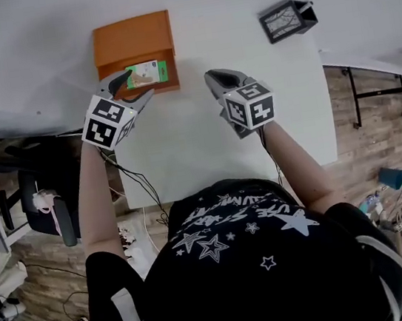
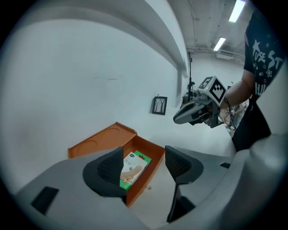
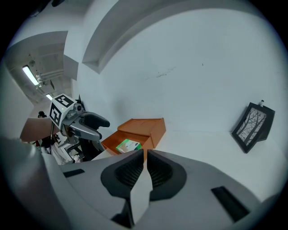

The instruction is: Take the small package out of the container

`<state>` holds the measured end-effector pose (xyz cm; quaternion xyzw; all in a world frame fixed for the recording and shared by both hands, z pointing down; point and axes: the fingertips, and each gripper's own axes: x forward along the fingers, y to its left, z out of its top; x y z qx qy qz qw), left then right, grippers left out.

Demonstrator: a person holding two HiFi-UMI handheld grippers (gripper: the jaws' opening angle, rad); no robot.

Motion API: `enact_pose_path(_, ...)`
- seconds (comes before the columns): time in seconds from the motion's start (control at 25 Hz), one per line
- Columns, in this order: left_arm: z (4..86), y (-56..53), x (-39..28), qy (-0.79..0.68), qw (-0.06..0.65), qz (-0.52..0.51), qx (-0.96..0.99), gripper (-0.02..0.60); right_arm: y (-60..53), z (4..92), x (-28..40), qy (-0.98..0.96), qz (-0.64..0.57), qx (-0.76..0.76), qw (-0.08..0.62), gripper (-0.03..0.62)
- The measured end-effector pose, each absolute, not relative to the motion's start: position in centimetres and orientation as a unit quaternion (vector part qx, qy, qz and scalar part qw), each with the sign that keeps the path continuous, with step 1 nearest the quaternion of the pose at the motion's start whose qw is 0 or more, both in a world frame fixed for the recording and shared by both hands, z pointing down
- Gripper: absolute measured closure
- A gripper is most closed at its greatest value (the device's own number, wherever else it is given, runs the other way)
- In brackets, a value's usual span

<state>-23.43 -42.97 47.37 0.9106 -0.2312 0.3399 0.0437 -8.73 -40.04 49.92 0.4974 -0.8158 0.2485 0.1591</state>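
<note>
Here the left gripper (image 2: pixel 144 164) is held with its jaws spread wide, and nothing is pressed between the pads. Past them, in the left gripper view, the small green-and-white package (image 2: pixel 134 168) is seen lying flat on the floor of the orange box (image 2: pixel 144 182), whose lid is folded back open. In the head view the jaw tips are poised over the near left corner of the box, close to the package, but no contact with it can be made out.

The right gripper (image 3: pixel 145 155) is closed on nothing, its pads all but touching. It is held over the bare white table (image 1: pixel 205 140), to the right of the box and apart from it. A small black picture frame (image 1: pixel 286 20) stands further off on the table.

The step in hand is judged to be the approach for the grasp; the package is not yet taken. For the next move, the open jaws need to be lowered inside the orange walls and set astride the package before being closed. Since the package lies flat, a shallow grip on its edges is called for, and the light box may need steadying.
</note>
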Motion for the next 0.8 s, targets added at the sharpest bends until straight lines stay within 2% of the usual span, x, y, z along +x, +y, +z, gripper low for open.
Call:
enact_pose_path(0.36, 51.9, -46.8, -22.5, -0.143, -0.030, 0.440, 0.886, 0.232, -41.9, 52.2, -7.6, -0.799, 0.279, 0.508, 0.162, 0.542)
enact_pose_path(0.8, 56.7, -48.2, -22.0, -0.059, -0.050, 0.530, 0.844, 0.210, -42.9, 54.1, -7.7, -0.792, 0.297, 0.510, 0.160, 0.542)
